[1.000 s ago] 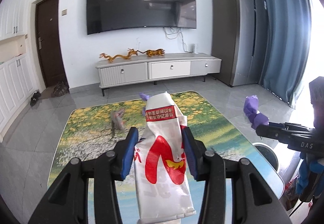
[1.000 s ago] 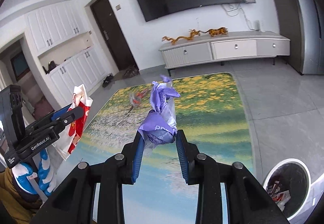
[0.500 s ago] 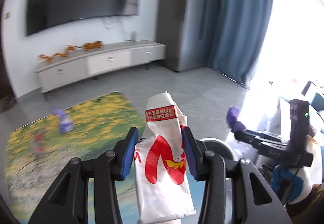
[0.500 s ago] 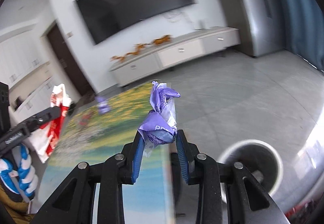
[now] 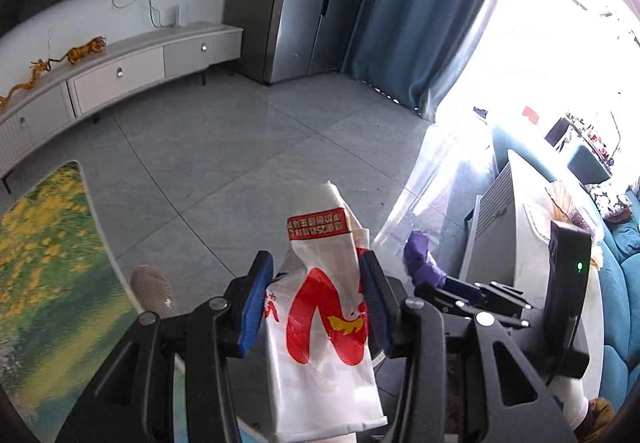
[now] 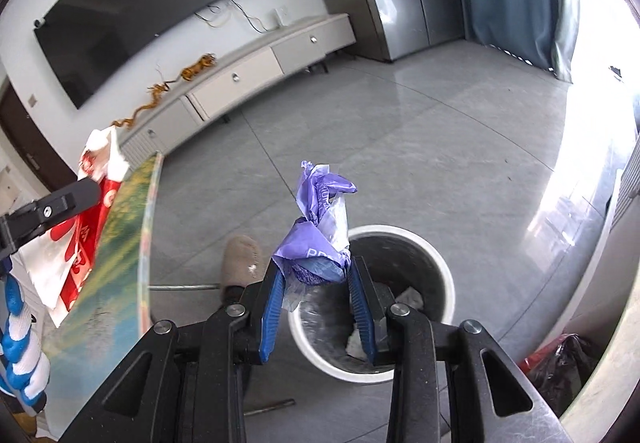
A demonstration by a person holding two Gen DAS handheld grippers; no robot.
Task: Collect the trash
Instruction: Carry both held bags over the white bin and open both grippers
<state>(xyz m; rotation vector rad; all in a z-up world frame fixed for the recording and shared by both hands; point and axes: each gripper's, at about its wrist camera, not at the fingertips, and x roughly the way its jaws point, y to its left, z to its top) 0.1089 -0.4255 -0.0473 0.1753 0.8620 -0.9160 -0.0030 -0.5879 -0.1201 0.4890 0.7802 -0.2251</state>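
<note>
Both hands are swinging away from the flower-print table (image 6: 120, 243), so the television wall that filled the earlier views is sliding off to the left and the white-rimmed bin (image 6: 444, 275) is now sitting right under the right gripper (image 6: 316, 283). That gripper is pinching a crumpled purple wrapper (image 6: 320, 227) between its blue pads, tilting steeply downward above the bin mouth. The left gripper (image 5: 316, 299) is clamping a white and red packet (image 5: 328, 319), angling down beside its partner but with the bin hidden from its camera. The risk is timing: the packet is probably hanging short of the bin, so letting go now would likely be dropping it on the floor. The light wrapper could also be clinging to a pad or drifting past the rim.
</note>
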